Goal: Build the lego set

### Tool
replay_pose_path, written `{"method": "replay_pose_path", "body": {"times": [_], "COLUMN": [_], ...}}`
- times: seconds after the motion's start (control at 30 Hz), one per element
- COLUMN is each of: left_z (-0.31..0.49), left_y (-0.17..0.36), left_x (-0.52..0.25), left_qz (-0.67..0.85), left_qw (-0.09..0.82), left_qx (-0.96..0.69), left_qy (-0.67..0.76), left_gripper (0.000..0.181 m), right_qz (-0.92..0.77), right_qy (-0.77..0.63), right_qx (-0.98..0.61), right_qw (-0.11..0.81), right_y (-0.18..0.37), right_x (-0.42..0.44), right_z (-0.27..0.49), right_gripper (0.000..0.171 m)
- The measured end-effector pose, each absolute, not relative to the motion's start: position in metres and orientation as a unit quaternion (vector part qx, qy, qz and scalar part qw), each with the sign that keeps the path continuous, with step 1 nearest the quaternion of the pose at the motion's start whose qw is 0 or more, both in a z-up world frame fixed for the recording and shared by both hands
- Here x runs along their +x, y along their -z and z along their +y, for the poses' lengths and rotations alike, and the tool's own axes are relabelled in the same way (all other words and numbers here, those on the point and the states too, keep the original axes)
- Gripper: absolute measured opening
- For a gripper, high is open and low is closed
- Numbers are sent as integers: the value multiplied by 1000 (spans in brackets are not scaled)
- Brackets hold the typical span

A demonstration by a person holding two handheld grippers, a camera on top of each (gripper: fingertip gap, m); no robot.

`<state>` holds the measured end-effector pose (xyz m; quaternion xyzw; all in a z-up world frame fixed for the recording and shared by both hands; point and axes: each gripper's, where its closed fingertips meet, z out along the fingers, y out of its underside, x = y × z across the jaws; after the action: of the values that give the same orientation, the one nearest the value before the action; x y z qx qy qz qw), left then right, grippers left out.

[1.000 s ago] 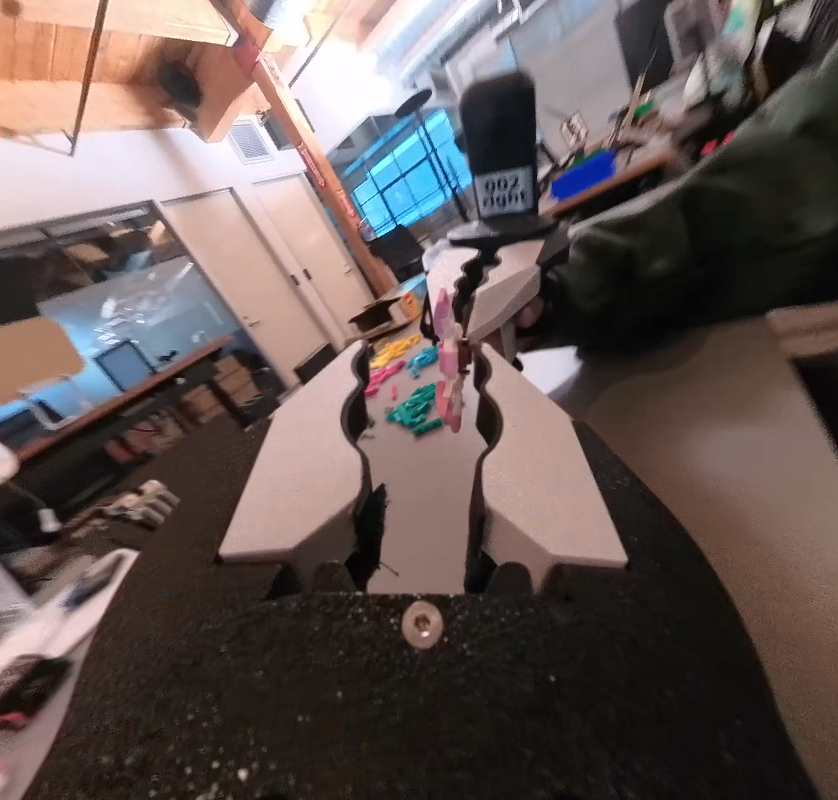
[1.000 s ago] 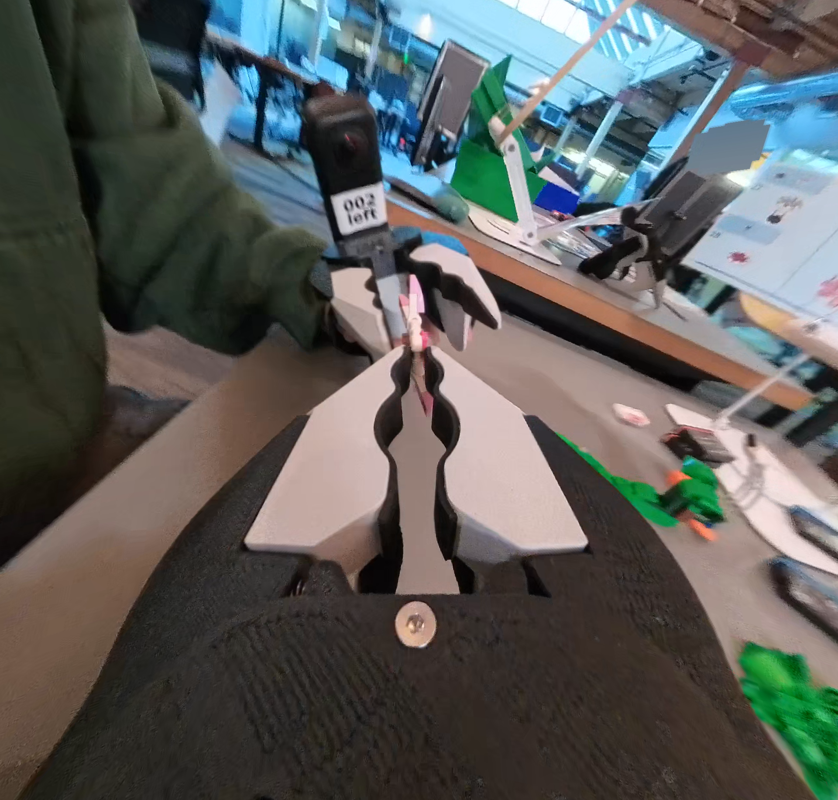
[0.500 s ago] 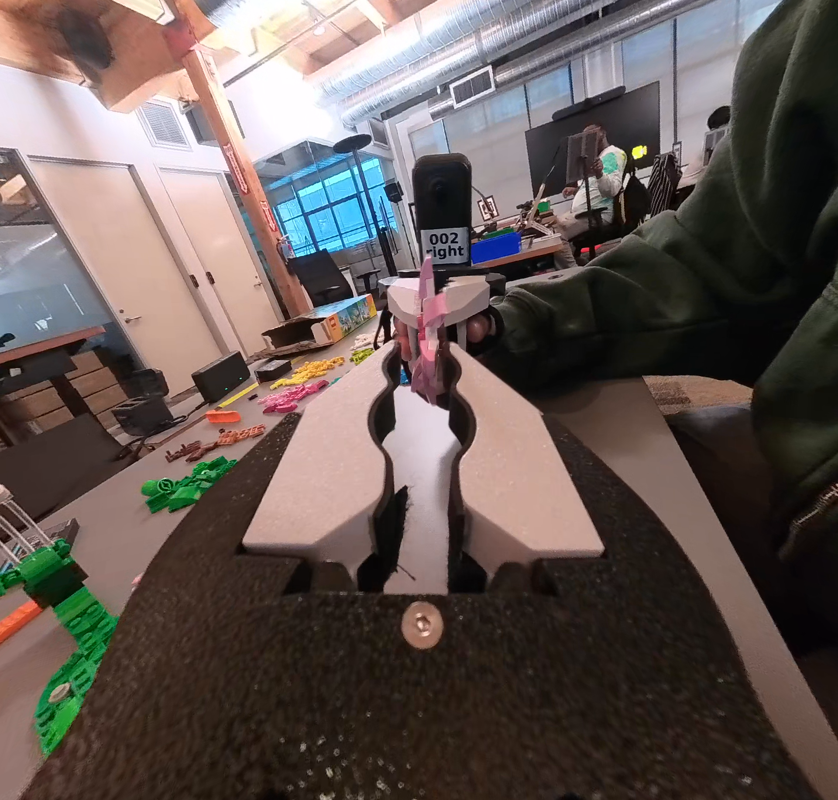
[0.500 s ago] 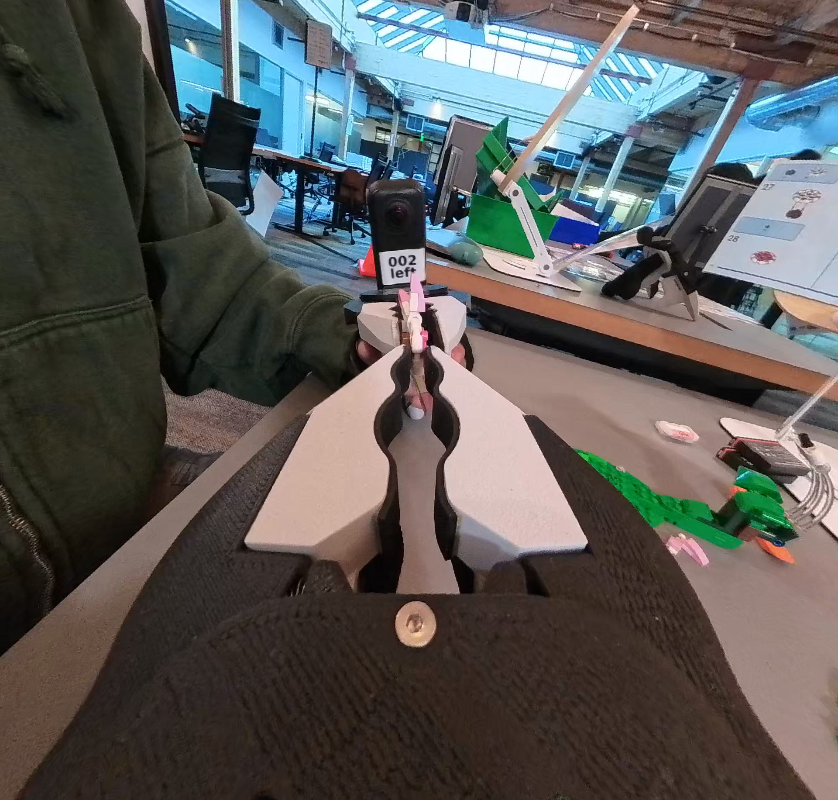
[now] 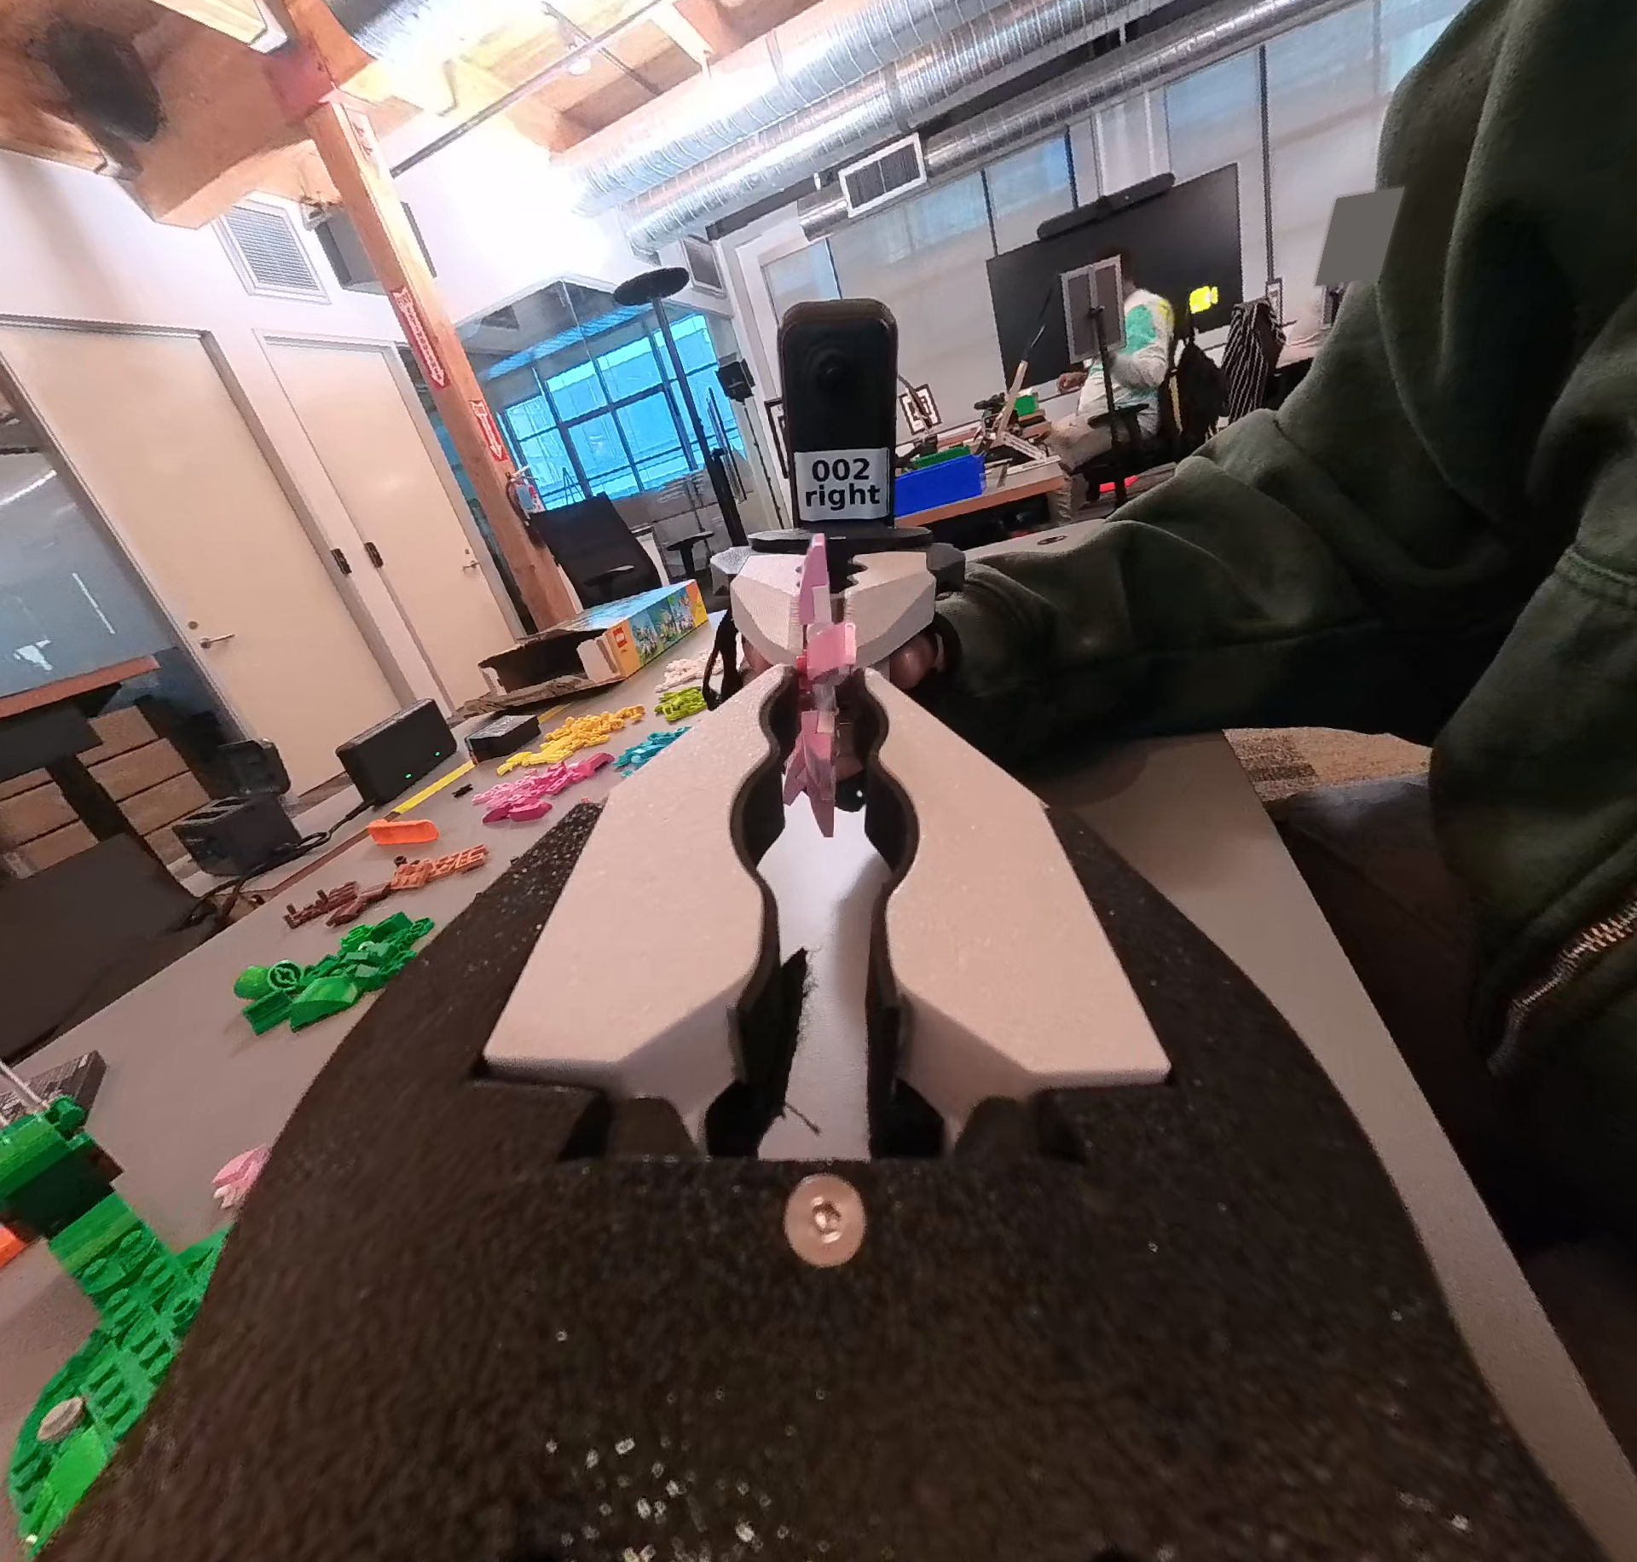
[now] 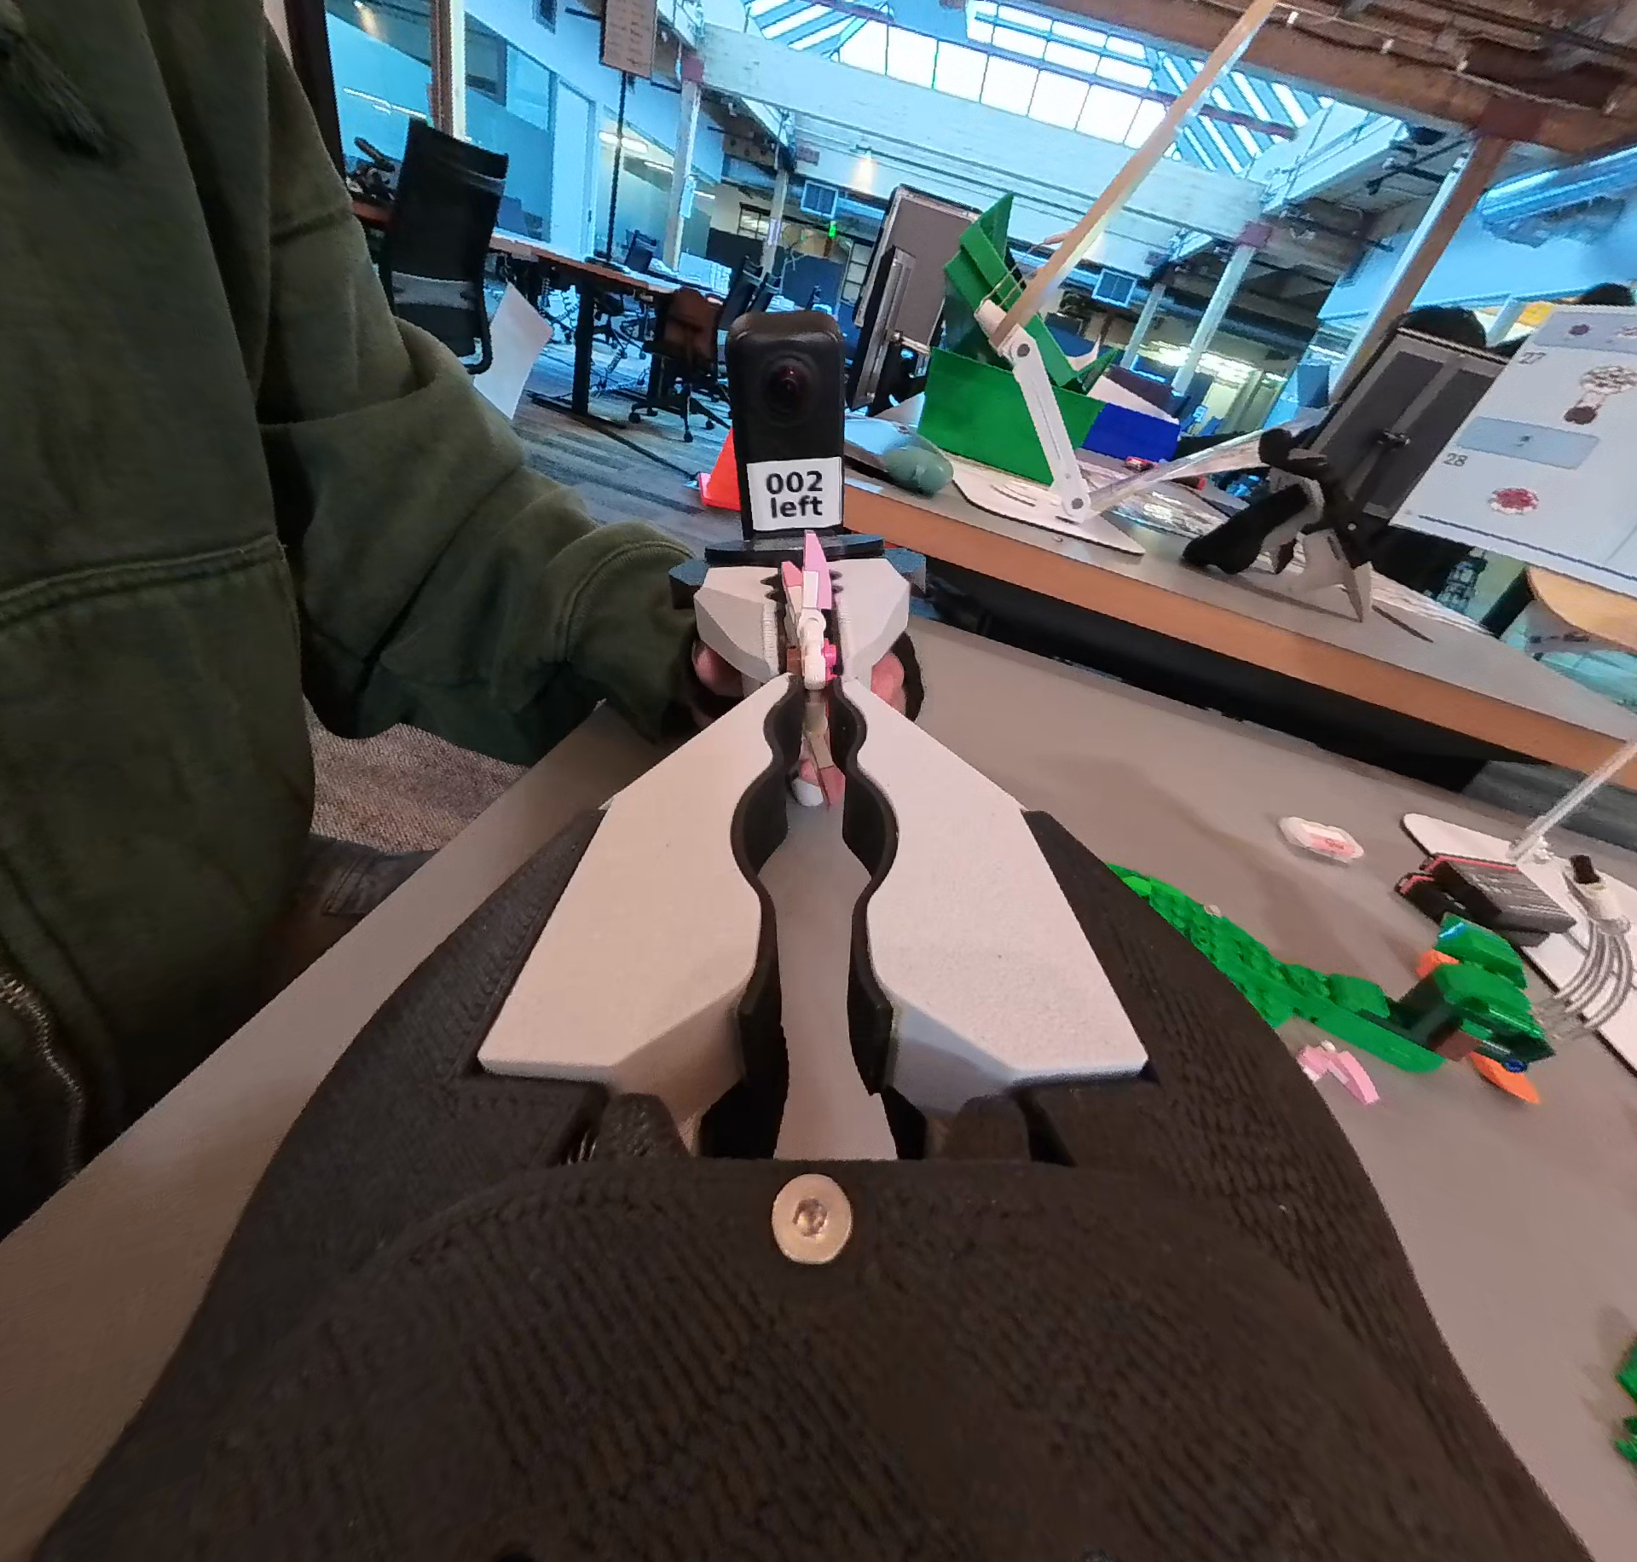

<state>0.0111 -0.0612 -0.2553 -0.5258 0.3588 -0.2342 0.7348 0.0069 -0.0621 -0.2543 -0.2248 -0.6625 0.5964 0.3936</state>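
Note:
A small pink and white lego flower assembly (image 5: 819,722) is held in the air between my two grippers, which face each other tip to tip over the table's near edge. My left gripper (image 5: 826,678) is shut on its near side. My right gripper (image 6: 810,689) is shut on the same assembly (image 6: 810,634) from the other side. Each gripper shows in the other's view: the right one (image 5: 833,611) and the left one (image 6: 802,620). The green lego base build (image 6: 1329,992) lies on the table to the side, and also shows in the left wrist view (image 5: 80,1316).
Sorted piles lie on the grey table (image 5: 221,1068): green (image 5: 328,979), brown (image 5: 390,890), pink (image 5: 540,789), yellow (image 5: 585,731), teal (image 5: 651,749). A lego box (image 5: 620,634) stands behind. An instruction page (image 6: 1550,448) is at right. A loose pink piece (image 6: 1338,1068) lies by the build. Both grippers' tips are close together, under 4 cm apart. The green lego base build (image 6: 1329,992) is about 25 cm from both grippers' fingertips. It turns up in the left wrist view (image 5: 84,1286) as well.
Both grippers have levelled out from a tilted, blurred pose and now sit steady, tip to tip. The pink assembly has stayed gripped between them.

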Motion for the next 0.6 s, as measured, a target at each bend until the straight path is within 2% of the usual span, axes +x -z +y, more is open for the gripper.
{"method": "replay_pose_path", "body": {"times": [0.37, 0.5, 0.6], "left_z": [-55, -43, -29], "left_y": [260, 262, 272], "left_x": [13, -5, -24], "left_qz": [363, 351, 371], "left_qw": [730, 745, 726], "left_qx": [-540, -557, -576], "left_qy": [211, 108, -59], "left_gripper": [8, 8, 8], "right_qz": [-667, -650, -643], "right_qy": [-584, -580, -514], "right_qx": [-227, -236, -328], "right_qw": [404, 430, 464], "right_y": [256, 244, 247], "right_x": [6, 10, -3], "right_z": [-61, -46, 2], "right_gripper": [4, 20, 22]}}
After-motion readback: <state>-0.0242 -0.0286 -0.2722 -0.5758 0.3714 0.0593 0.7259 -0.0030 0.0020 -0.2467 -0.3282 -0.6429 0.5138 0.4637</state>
